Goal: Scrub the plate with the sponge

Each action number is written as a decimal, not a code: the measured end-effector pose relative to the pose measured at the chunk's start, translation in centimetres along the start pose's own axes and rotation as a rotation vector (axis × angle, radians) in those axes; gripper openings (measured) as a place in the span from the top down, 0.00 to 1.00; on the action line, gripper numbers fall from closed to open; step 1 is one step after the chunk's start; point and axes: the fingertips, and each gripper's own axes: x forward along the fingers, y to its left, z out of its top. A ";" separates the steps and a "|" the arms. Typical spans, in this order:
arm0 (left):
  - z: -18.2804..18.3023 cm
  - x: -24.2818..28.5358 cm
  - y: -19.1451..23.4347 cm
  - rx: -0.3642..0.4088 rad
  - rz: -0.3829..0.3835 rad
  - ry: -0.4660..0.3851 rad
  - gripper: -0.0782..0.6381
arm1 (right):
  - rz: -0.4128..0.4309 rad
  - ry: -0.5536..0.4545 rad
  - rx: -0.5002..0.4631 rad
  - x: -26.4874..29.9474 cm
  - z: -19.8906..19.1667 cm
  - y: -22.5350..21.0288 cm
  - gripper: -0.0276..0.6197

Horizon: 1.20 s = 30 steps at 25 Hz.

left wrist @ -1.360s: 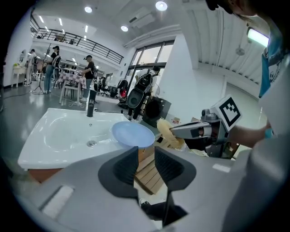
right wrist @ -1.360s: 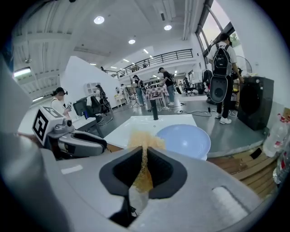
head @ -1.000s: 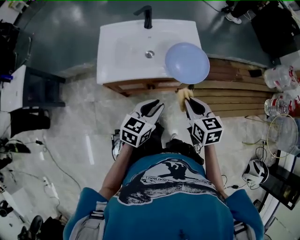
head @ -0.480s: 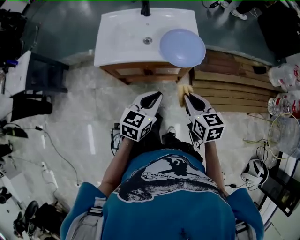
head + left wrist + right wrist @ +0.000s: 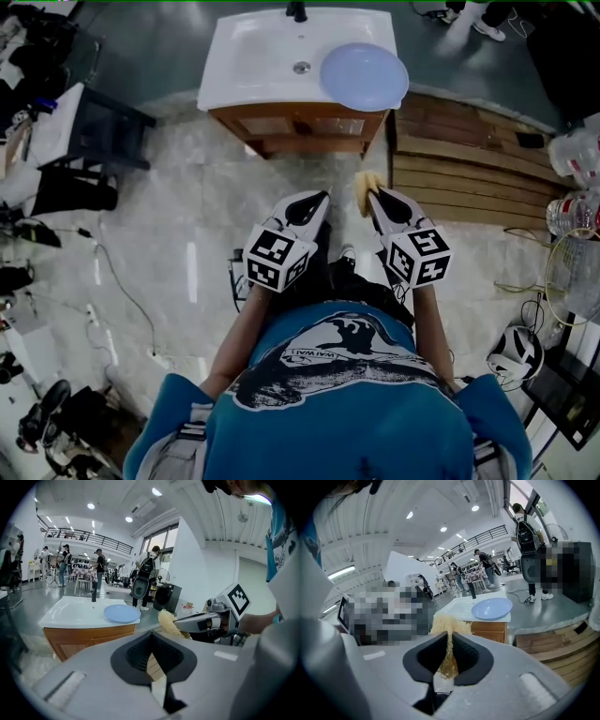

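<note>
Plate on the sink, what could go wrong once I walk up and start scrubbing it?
1. The plate sits at the right corner of the sink, its rim seemingly past the edge; a sideways scrub could push it off.
2. The left gripper has just closed on nothing, so nothing steadies the plate.
3. The right gripper pinches the sponge thinly; hard pressure may pull it free.
</note>
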 end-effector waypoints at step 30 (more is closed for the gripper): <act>-4.2 -4.5 -7.2 0.008 0.027 -0.019 0.87 | 0.104 0.043 -0.157 -5.6 -4.8 4.5 0.92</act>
